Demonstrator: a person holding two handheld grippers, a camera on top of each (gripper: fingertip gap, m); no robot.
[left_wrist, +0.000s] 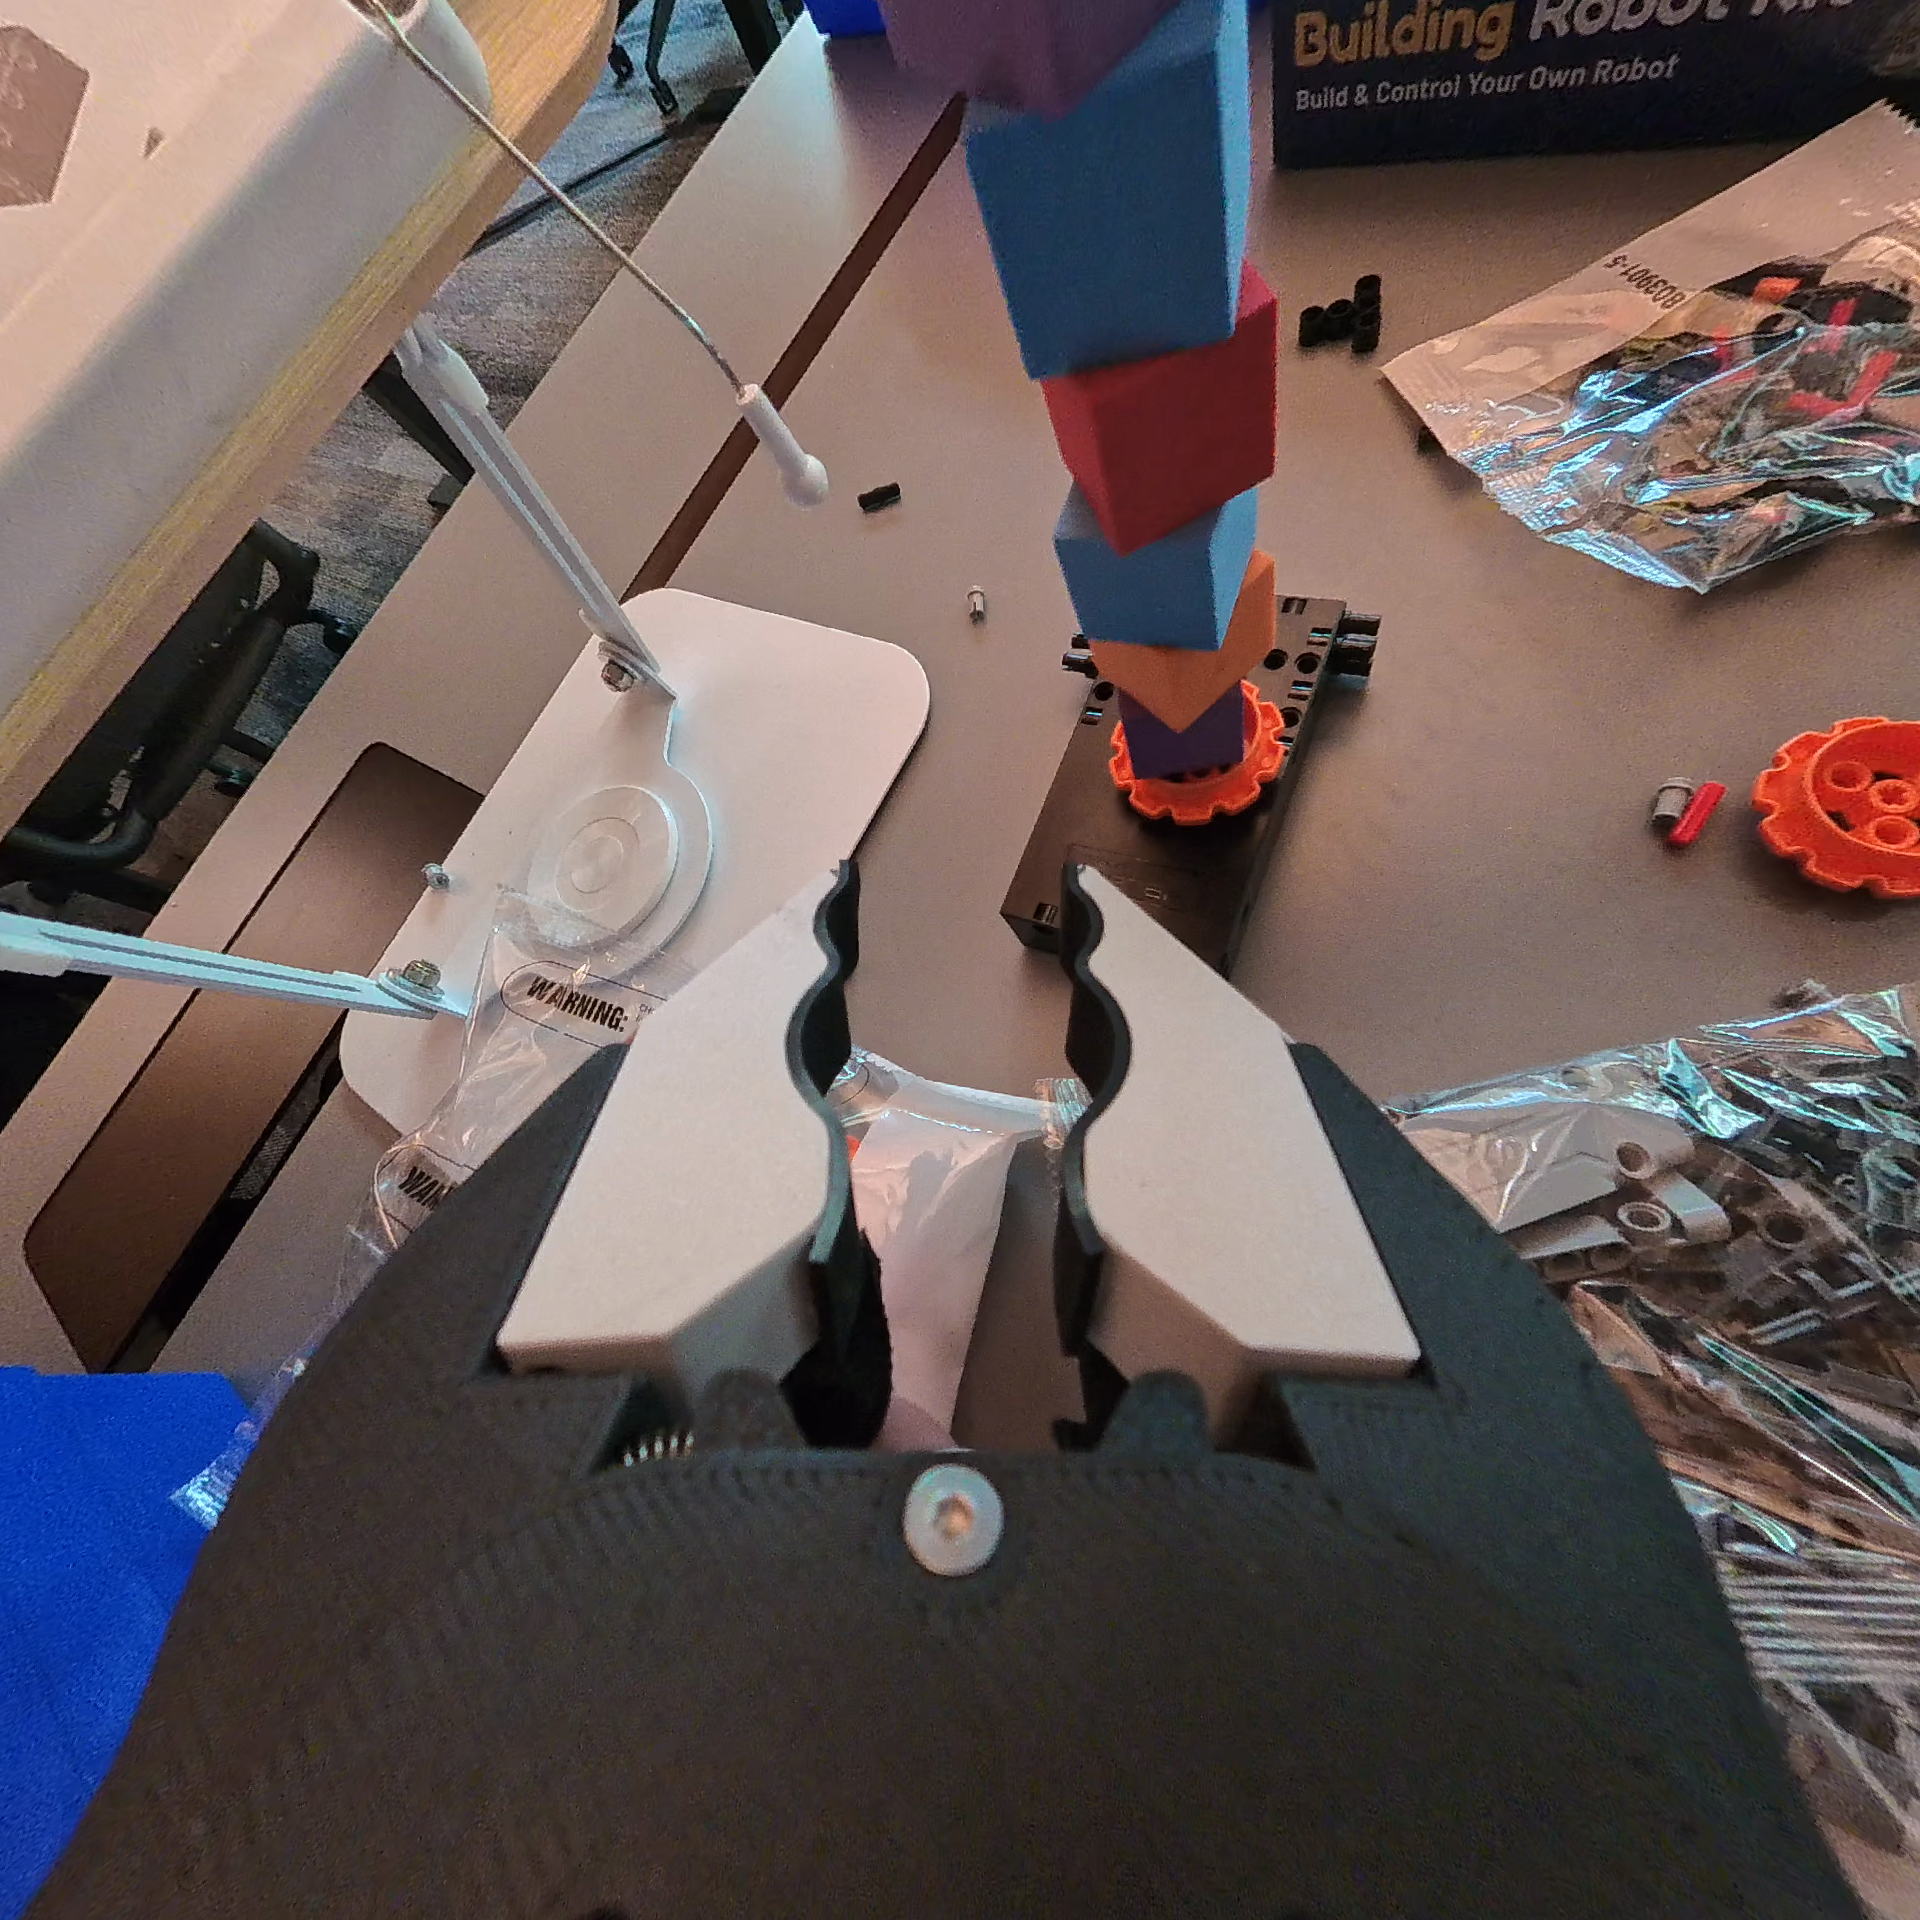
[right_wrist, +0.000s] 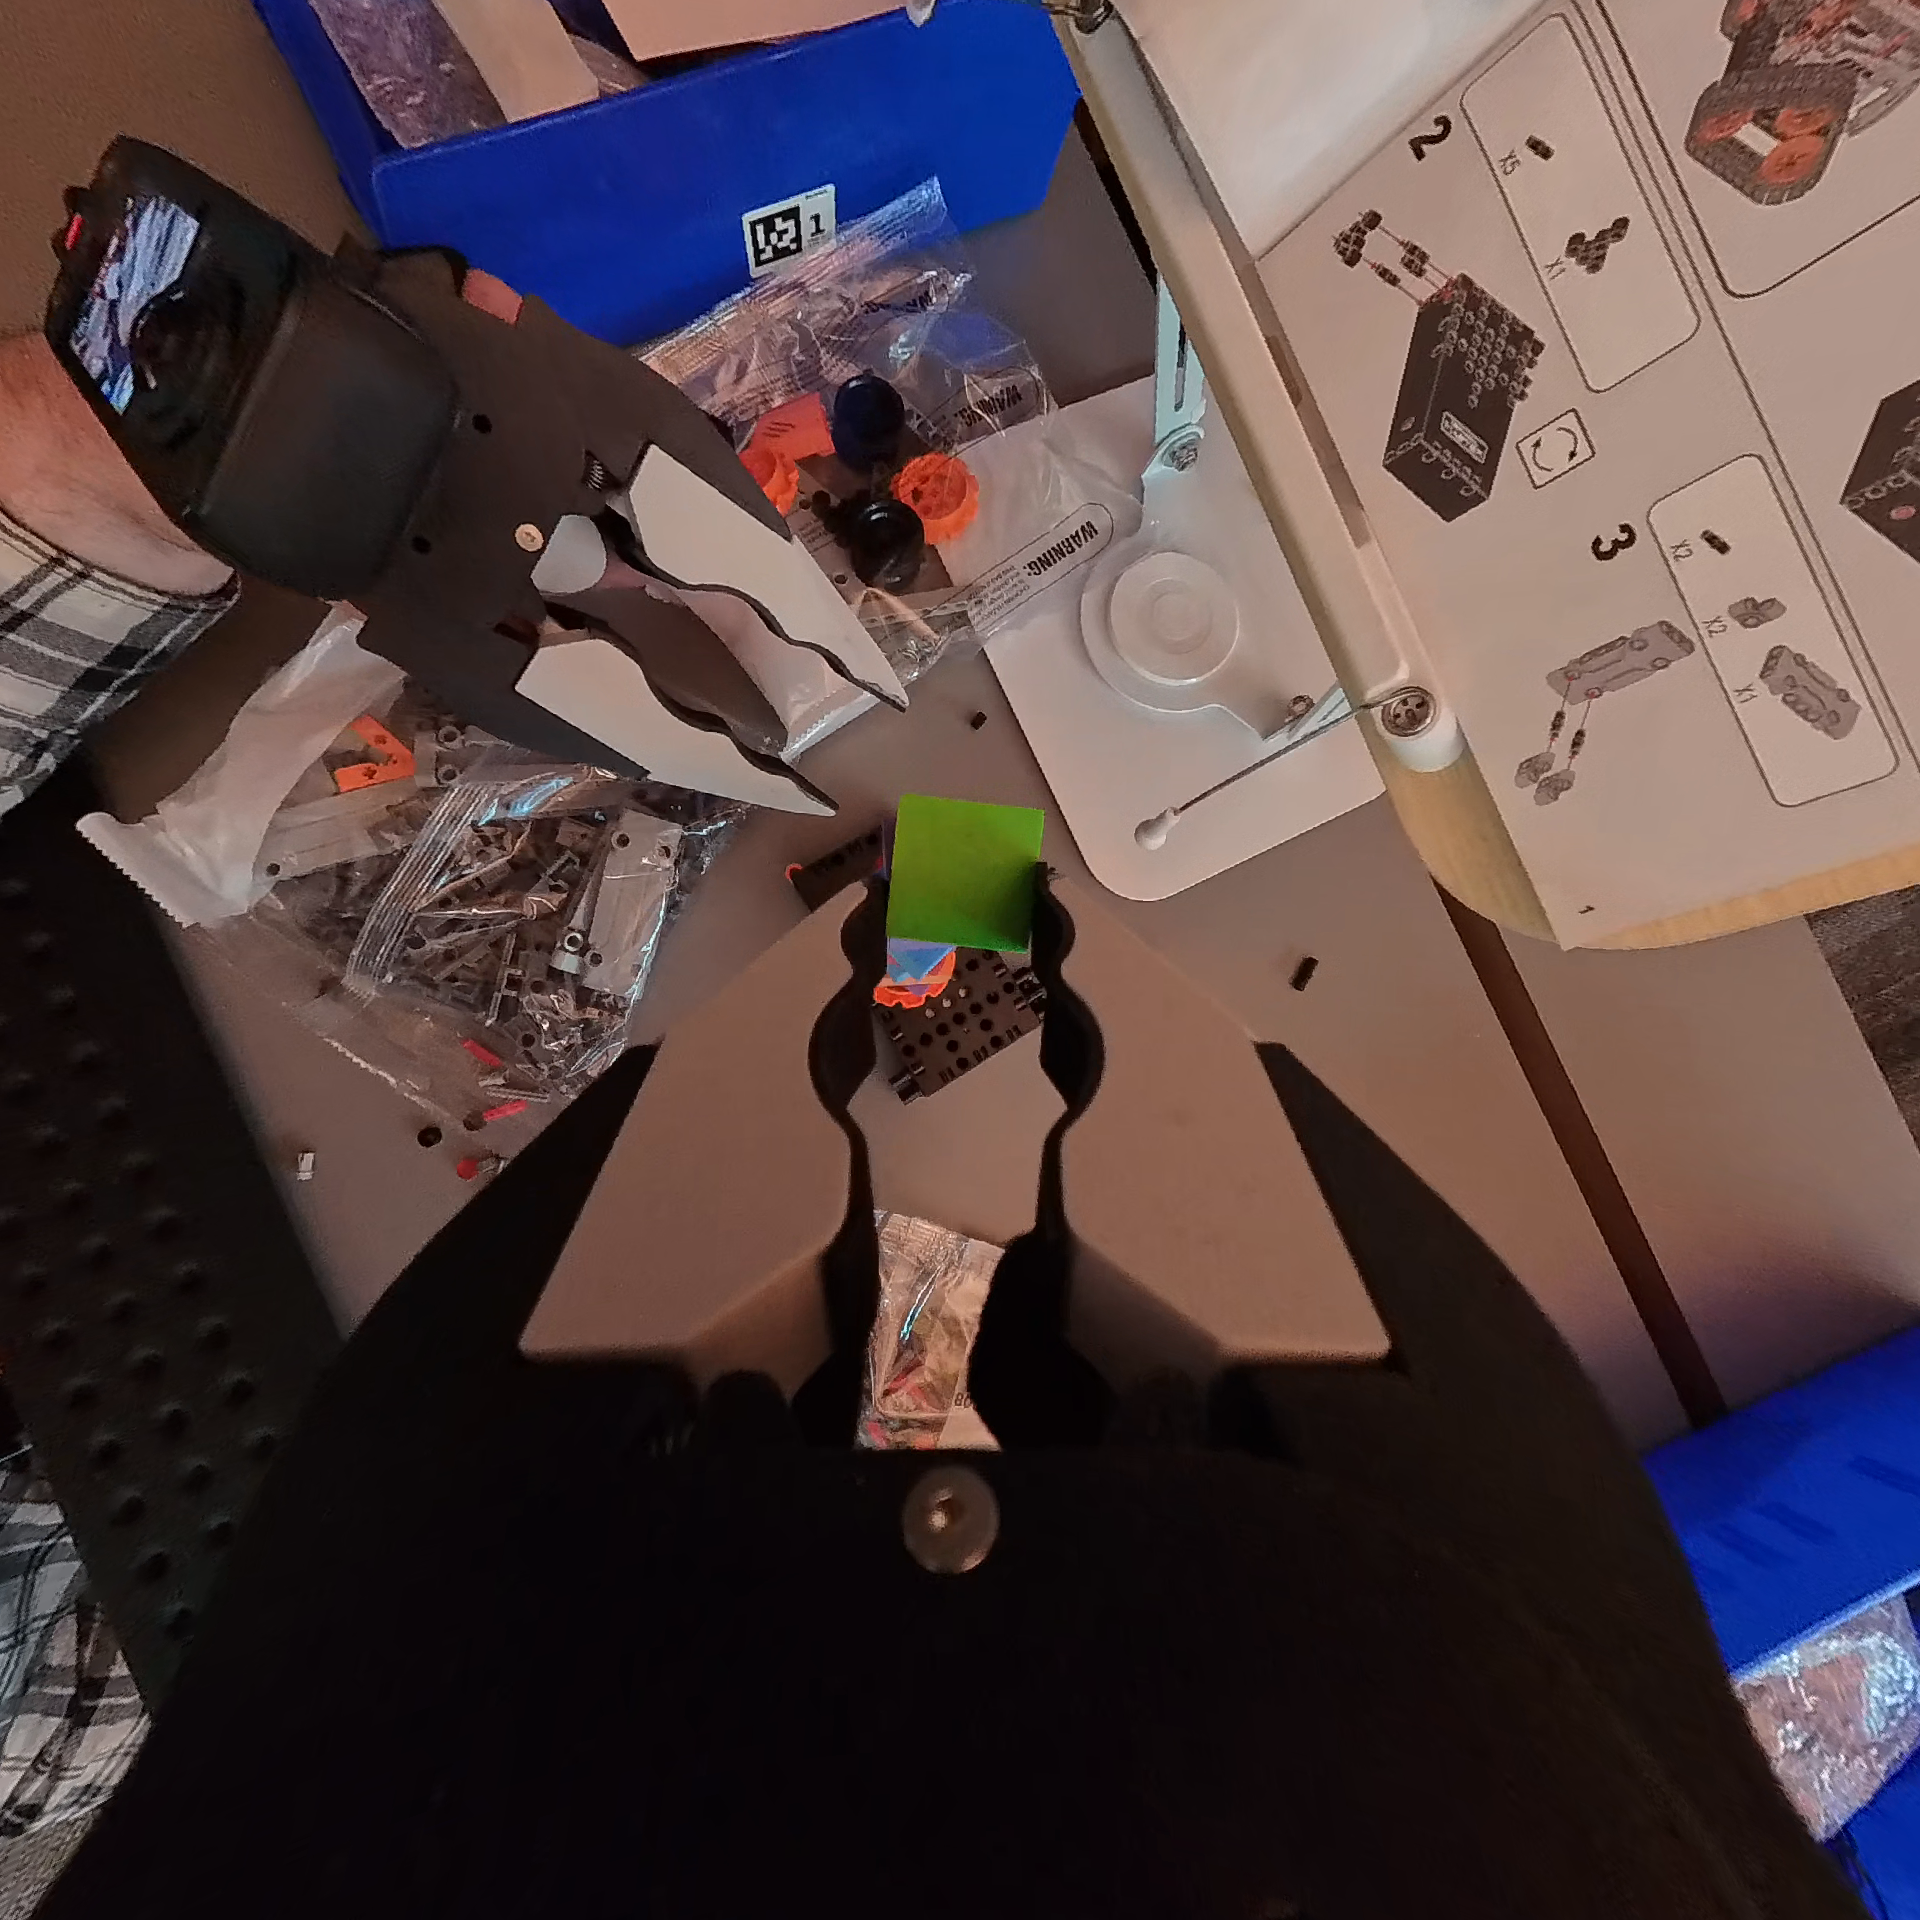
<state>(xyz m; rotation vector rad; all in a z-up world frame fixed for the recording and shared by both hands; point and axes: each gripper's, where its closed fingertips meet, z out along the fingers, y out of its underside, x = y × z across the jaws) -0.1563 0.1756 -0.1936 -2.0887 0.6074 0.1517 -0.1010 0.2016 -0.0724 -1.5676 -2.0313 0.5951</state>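
A leaning stack of coloured cubes (purple, blue, red, blue, orange, purple) stands on an orange gear on a black pegged block. Its top is cut off in the left wrist view. My left gripper is open and empty, just short of the block's near end. From above, my right gripper is shut on the green cube at the stack's top, with the gear and the block below. The left gripper shows open to the left of the stack.
A white stand base with thin arms lies left of the block. Bags of parts lie right, with a loose orange gear. A blue bin, an instruction sheet and a plaid sleeve surround the spot. The tips of one gripper are about 15 centimetres away from the tips of the other.
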